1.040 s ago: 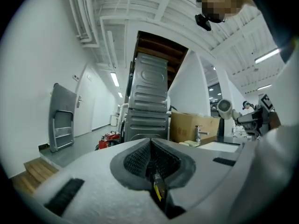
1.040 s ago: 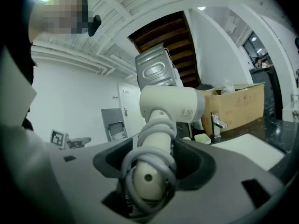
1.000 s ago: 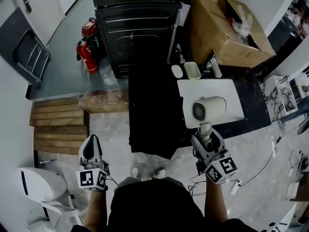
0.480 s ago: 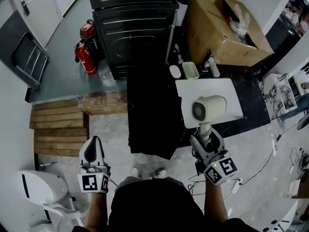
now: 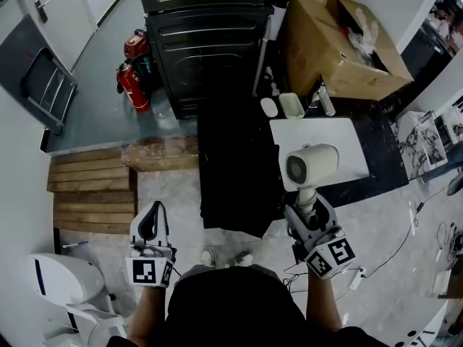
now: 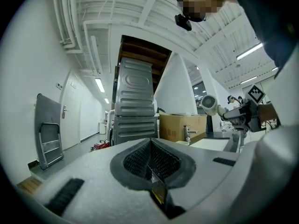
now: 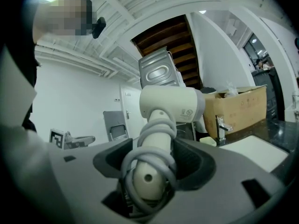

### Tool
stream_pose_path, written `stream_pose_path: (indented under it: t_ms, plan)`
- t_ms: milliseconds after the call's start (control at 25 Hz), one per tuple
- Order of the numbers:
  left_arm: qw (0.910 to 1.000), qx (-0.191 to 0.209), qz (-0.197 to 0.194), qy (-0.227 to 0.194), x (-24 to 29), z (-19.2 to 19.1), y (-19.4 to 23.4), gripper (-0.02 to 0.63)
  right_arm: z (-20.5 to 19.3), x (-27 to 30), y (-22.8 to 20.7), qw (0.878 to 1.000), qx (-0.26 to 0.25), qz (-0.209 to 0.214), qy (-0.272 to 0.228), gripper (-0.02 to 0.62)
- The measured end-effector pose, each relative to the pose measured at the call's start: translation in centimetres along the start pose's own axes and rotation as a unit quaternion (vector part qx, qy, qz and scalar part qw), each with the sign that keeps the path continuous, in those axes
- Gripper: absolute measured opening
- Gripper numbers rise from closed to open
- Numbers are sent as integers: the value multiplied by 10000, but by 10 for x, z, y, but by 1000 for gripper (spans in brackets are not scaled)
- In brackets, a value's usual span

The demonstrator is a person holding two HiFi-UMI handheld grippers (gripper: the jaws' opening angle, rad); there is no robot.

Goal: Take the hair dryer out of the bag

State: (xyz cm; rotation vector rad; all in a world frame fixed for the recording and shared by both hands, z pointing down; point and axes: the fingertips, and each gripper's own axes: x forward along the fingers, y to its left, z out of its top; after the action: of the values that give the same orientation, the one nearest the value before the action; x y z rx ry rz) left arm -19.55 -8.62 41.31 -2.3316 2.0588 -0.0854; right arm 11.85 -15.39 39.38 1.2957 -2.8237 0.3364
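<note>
Beside the dark desk (image 5: 387,154), right gripper (image 5: 309,214) fingers clasp the hair dryer (image 5: 312,166) handle; left gripper (image 5: 153,214) fingers meet, empty.

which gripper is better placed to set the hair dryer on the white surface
Right. The right gripper holds the hair dryer by its handle, beside the white surface; the left gripper is shut, empty, farther away.

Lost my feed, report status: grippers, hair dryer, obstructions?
Left gripper shut, empty. Right gripper shut on hair dryer, cord wound round its handle. Nothing in the way.
</note>
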Motion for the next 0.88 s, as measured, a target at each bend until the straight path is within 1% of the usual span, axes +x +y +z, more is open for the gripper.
stream_pose_path:
  t_ms: [280,440,600,880]
  plan:
    - [10000,-31,1,75,-6,-5,9,23,3,16,17,9998,75,180,-43,270]
    - [10000,-16,-20,65,-5,-4,13,23,5,19,24,9997,34,225,-53,270]
    - [9999,48,-139,2,0,2,10,23,9,21,28,9997,24,251,-44,270]
    - [9997,10,-256,-39,8,9,6,23,11,20,32,9997,-58,255,-11,270]
